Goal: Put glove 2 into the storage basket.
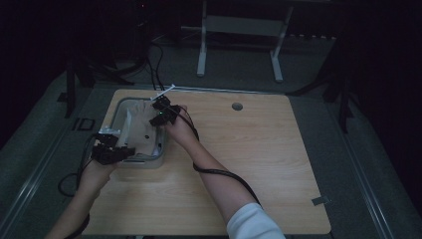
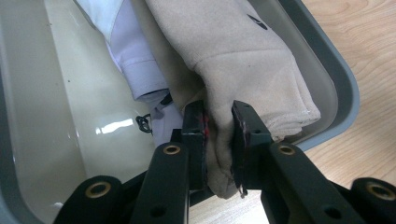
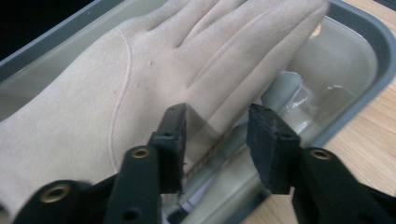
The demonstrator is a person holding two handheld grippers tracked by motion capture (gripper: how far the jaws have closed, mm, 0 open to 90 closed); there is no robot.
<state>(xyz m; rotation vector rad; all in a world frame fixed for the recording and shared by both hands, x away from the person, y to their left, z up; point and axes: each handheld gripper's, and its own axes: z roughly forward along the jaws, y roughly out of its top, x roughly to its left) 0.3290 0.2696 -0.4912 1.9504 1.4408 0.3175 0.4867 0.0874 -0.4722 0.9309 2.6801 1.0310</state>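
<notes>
Beige glove (image 3: 107, 88) lies in grey tray (image 1: 118, 110) at table's (image 1: 259, 164) left side, over a white cloth (image 2: 135, 60). Left gripper (image 2: 219, 126), at tray's near edge, clamped on glove's cuff. Right gripper (image 3: 215, 135), at tray's far right corner, jaws apart above glove's fingers, gripping nothing.

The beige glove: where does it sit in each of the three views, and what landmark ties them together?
High view: the beige glove lies pale inside the grey tub, upper left of the table.
Left gripper view: its cuff end is pinched between the left gripper jaws.
Right gripper view: glove spreads across upper left, behind the parted right gripper.
Shared landmark: the tub's grey rim.
</notes>
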